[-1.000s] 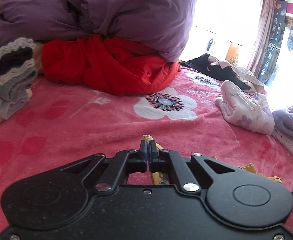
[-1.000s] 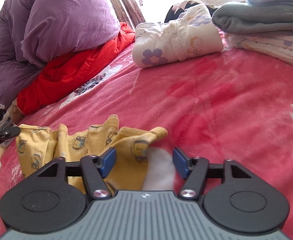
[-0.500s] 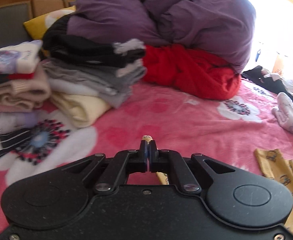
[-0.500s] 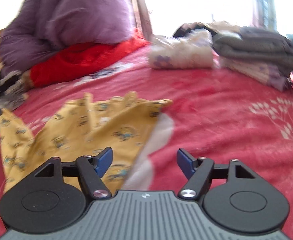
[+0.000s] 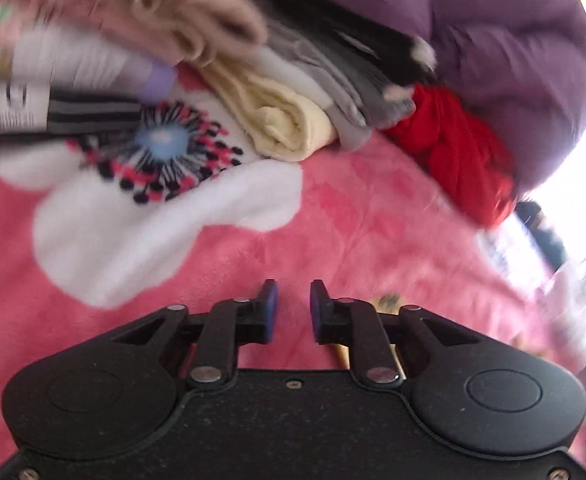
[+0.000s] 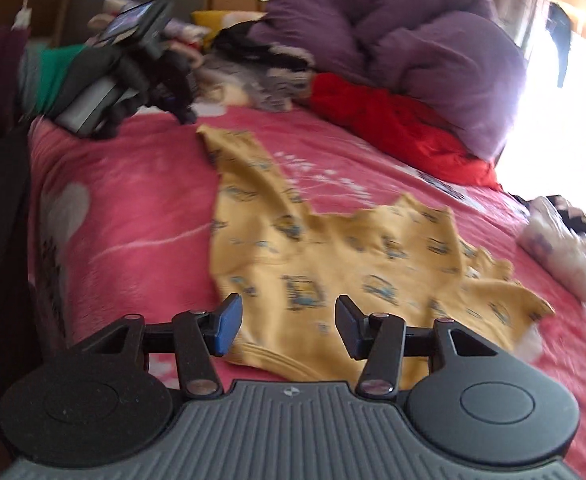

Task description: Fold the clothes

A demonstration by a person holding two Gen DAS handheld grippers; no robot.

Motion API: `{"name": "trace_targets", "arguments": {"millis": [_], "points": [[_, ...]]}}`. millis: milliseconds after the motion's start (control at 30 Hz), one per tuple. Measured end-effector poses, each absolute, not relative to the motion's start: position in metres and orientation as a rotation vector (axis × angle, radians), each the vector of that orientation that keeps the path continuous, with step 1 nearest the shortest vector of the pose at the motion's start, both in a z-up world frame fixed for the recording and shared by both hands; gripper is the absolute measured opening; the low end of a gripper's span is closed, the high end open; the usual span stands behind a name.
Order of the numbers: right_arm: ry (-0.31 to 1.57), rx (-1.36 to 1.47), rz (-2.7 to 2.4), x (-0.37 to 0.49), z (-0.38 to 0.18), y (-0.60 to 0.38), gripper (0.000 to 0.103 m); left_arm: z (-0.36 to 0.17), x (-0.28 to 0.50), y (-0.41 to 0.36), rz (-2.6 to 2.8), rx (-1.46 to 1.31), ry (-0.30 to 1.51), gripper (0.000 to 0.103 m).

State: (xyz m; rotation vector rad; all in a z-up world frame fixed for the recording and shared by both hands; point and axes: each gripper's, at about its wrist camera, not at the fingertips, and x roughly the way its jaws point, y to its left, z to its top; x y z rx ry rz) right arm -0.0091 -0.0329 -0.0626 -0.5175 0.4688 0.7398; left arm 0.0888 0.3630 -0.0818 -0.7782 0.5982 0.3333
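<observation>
- Pink floral blanket [image 6: 141, 184] covers the bed under both tools.
- Yellow printed shirt [image 6: 333, 256] lies spread before the right tool [image 6: 287, 326], whose jaws, just closing, stand apart, unclamped.
- Left tool [image 5: 293, 308]: jaws just opening, nothing between.
- White label [image 5: 15, 110] ahead-left: writing too blurred.

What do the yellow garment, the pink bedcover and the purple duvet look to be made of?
Yellow garment: thin matte knit, probably cotton jersey; it lies limp with soft creases and a ribbed hem. Pink bedcover: plush fleece, by its fuzzy nap. Purple duvet: smooth woven shell over puffy filling, faintly sheened; the fibre cannot be told.
</observation>
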Motion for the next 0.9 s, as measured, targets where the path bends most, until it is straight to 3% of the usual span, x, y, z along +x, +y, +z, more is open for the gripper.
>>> {"name": "trace_targets", "arguments": {"millis": [100,533,633,700,900], "points": [[0.484,-0.514,0.719,-0.008,-0.069,-0.016,0.05,-0.085,0.095,0.37,0.278,-0.861,0.591,0.021],[0.46,-0.547,0.695,-0.015,-0.083,0.0,0.05,-0.065,0.165,0.298,0.049,-0.264,0.697,0.021],[0.488,-0.491,0.698,-0.009,-0.082,-0.006,0.051,-0.067,0.174,0.276,0.079,-0.1,0.735,0.013],[0.495,-0.471,0.703,-0.007,-0.083,-0.008,0.051,-0.065,0.175,0.269,0.094,-0.055,0.715,0.007],[0.528,-0.387,0.759,0.004,-0.083,-0.016,0.051,-0.051,0.175,0.245,0.147,0.086,0.486,0.008]]}}
